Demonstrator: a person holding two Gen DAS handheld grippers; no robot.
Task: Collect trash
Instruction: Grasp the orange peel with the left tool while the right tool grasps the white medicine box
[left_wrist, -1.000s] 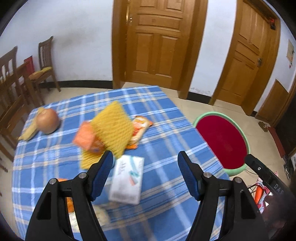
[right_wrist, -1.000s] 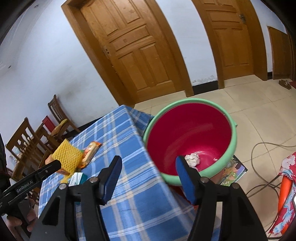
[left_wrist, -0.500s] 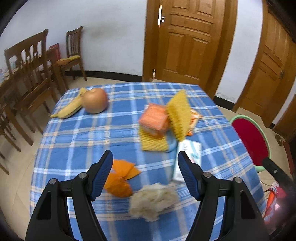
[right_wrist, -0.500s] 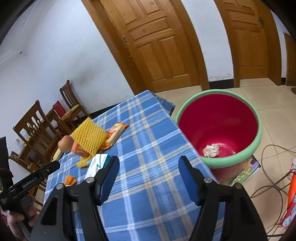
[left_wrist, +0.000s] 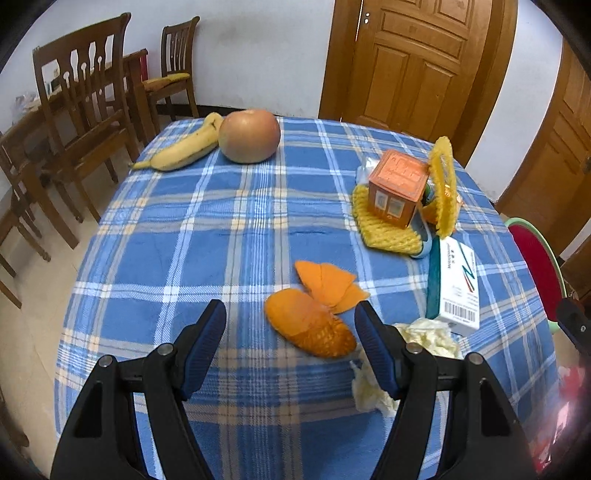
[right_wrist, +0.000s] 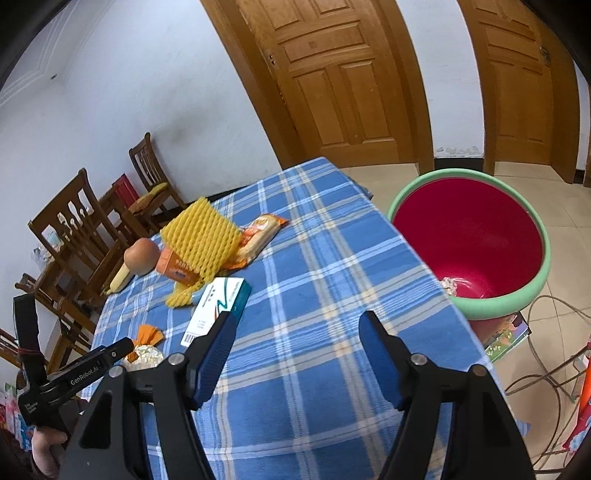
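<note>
Our left gripper (left_wrist: 290, 325) has its fingers spread wide with nothing between the pads, hanging above the checked surface (left_wrist: 192, 236). Just beyond them lies the orange peel (left_wrist: 314, 306), a little toward the right finger, its long axis running slantwise from upper left to lower right across the gap. A crumpled tissue (left_wrist: 428, 338) sits beside and partly behind the right finger. We judge the peel the nearest piece of trash, and the left hand the closer one to it.

Our right gripper (right_wrist: 297, 345) also stands with fingers apart and empty, over bare cloth near the surface's edge, well away from the peel. The right gripper's jaws have just been opening, with nothing between them.

Farther out stand the white box (left_wrist: 458, 286), the orange carton (left_wrist: 399, 188) on yellow foam netting (left_wrist: 384, 229), and the apple (left_wrist: 249, 136) and banana (left_wrist: 183, 149). The red bin (right_wrist: 472, 243) stands on the floor off the surface's right side.
</note>
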